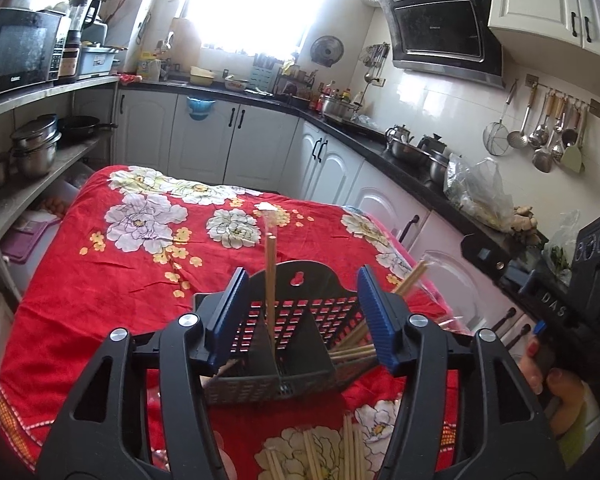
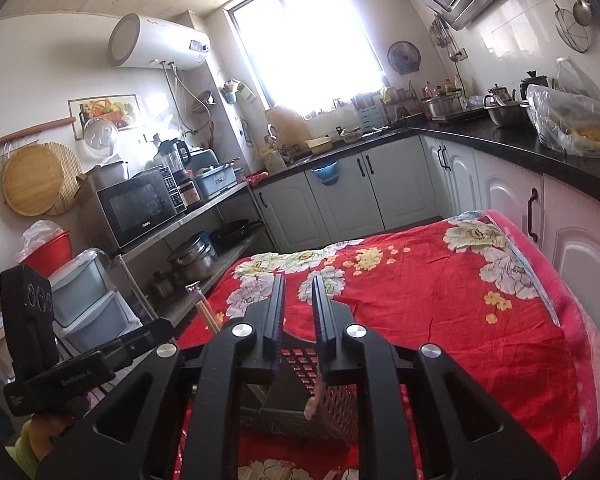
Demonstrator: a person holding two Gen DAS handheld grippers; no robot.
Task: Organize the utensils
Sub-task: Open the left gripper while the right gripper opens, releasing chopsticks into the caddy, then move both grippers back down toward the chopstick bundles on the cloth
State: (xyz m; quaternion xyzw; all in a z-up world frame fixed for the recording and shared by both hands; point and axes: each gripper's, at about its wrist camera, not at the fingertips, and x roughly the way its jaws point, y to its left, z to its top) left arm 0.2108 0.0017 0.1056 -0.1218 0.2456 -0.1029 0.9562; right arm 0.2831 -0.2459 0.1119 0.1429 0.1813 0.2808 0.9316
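Up front in the left wrist view, the left gripper (image 1: 304, 312) gapes wide around the caddy (image 1: 276, 344) at 6 o'clock, one chopstick (image 1: 270, 280) upright inside; "DAS" marks the right gripper (image 1: 556, 304) at 3. From the right wrist view, right gripper (image 2: 298, 316) fingers sit nearly together above the caddy (image 2: 300, 392); "GenRobot.AI" labels the left gripper (image 2: 72, 380) at 8, a "Galanz" microwave (image 2: 140, 206) at 10.

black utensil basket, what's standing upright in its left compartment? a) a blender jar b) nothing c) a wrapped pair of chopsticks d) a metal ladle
c: in the left wrist view a wrapped pair of chopsticks stands upright in the left compartment of the black utensil basket, between the open fingers of the left hand-held gripper.
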